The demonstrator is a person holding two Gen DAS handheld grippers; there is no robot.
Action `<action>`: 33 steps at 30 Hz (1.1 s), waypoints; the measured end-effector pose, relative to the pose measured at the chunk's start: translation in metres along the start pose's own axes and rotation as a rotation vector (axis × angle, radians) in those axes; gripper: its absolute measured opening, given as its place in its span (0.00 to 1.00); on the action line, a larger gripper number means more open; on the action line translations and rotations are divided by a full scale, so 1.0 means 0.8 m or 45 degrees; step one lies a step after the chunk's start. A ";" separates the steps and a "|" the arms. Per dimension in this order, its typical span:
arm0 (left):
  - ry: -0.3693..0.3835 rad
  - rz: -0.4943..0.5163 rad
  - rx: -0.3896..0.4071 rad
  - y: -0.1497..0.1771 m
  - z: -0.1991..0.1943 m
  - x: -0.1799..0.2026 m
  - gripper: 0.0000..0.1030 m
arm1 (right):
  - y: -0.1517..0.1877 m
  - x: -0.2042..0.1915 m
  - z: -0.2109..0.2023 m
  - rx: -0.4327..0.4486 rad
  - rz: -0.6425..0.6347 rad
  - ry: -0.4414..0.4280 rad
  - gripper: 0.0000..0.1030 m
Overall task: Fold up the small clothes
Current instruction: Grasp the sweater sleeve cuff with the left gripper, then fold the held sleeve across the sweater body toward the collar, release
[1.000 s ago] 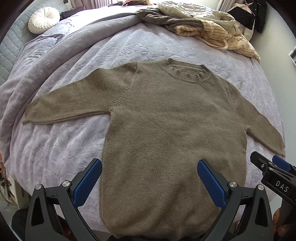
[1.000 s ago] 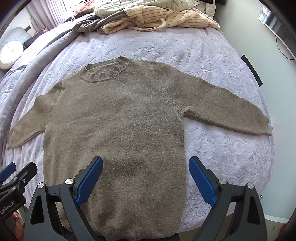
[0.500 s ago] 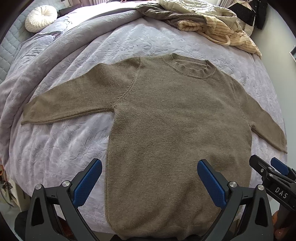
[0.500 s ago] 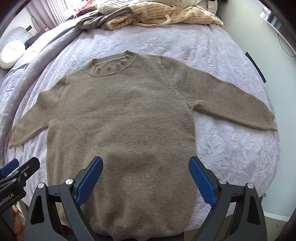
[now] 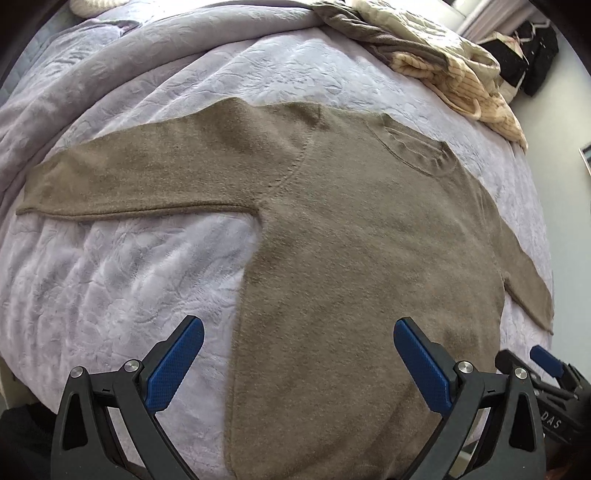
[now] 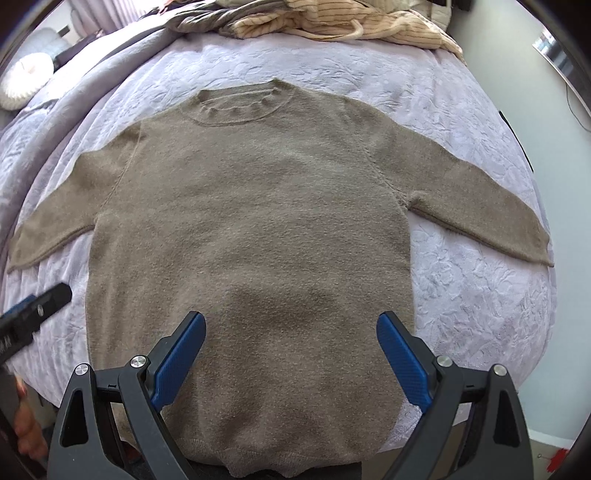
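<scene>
A brown knit sweater (image 5: 362, 258) lies flat and face up on the bed, both sleeves spread out; it also shows in the right wrist view (image 6: 258, 229). Its collar (image 6: 240, 103) points away from me. My left gripper (image 5: 297, 328) is open and empty above the sweater's lower left side, its left finger over the bedspread. My right gripper (image 6: 290, 325) is open and empty above the sweater's lower middle. The right gripper shows at the lower right of the left wrist view (image 5: 546, 373), and the left gripper at the lower left of the right wrist view (image 6: 33, 310).
The bed has a lilac quilted bedspread (image 5: 110, 288). A pile of other clothes (image 6: 332, 22) lies at the far end, also in the left wrist view (image 5: 443, 62). A round white cushion (image 6: 22, 81) sits at the far left. A pale wall (image 6: 517, 74) runs along the right.
Both grippers have moved forward and lower over the sweater, which now fills more of each view. The left gripper has swung toward the left sleeve. Both stay open.
</scene>
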State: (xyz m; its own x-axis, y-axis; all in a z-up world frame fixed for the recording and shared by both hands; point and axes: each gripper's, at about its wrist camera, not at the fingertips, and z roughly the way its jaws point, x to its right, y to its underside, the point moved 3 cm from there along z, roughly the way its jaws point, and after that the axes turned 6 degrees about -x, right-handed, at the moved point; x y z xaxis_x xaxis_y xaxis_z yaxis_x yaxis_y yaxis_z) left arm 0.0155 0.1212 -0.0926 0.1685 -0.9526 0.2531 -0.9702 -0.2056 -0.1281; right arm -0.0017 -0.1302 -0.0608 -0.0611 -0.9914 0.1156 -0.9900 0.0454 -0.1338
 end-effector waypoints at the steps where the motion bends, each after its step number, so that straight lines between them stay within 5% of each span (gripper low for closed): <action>1: 0.014 -0.036 0.011 -0.007 0.003 -0.019 1.00 | 0.001 -0.007 -0.001 0.008 -0.019 0.003 0.93; 10: -0.026 -0.466 0.129 -0.083 0.042 -0.249 1.00 | 0.020 -0.081 -0.006 0.023 -0.189 -0.015 0.93; 14: 0.096 -0.721 0.130 -0.097 0.071 -0.331 1.00 | 0.029 -0.112 -0.003 -0.007 -0.225 -0.045 0.93; 18: 0.206 -0.885 0.278 -0.102 0.061 -0.364 0.99 | 0.036 -0.131 -0.003 -0.028 -0.238 -0.078 0.93; 19: 0.183 -0.893 0.317 -0.104 0.055 -0.368 0.90 | 0.038 -0.133 -0.004 -0.031 -0.234 -0.085 0.93; 21: 0.159 -0.891 0.333 -0.108 0.053 -0.373 0.56 | 0.040 -0.134 -0.005 -0.031 -0.227 -0.111 0.93; 22: 0.188 -0.872 0.339 -0.109 0.055 -0.375 0.27 | 0.041 -0.134 -0.006 -0.028 -0.226 -0.119 0.93; 23: 0.235 -0.854 0.347 -0.110 0.054 -0.374 0.10 | 0.041 -0.134 -0.007 -0.027 -0.225 -0.126 0.93; 28: 0.211 -0.759 0.457 -0.111 0.021 -0.352 0.10 | 0.039 -0.125 -0.005 -0.021 -0.209 -0.167 0.93; 33: 0.213 -0.512 0.555 -0.130 -0.032 -0.262 0.10 | 0.030 -0.107 -0.002 -0.010 -0.188 -0.220 0.93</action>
State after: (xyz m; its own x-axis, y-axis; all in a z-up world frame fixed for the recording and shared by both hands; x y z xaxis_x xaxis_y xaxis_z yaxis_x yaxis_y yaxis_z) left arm 0.0769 0.3482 -0.1076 0.4426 -0.7405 0.5057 -0.6699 -0.6480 -0.3625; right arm -0.0201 -0.0442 -0.0727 0.1063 -0.9936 -0.0370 -0.9876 -0.1012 -0.1202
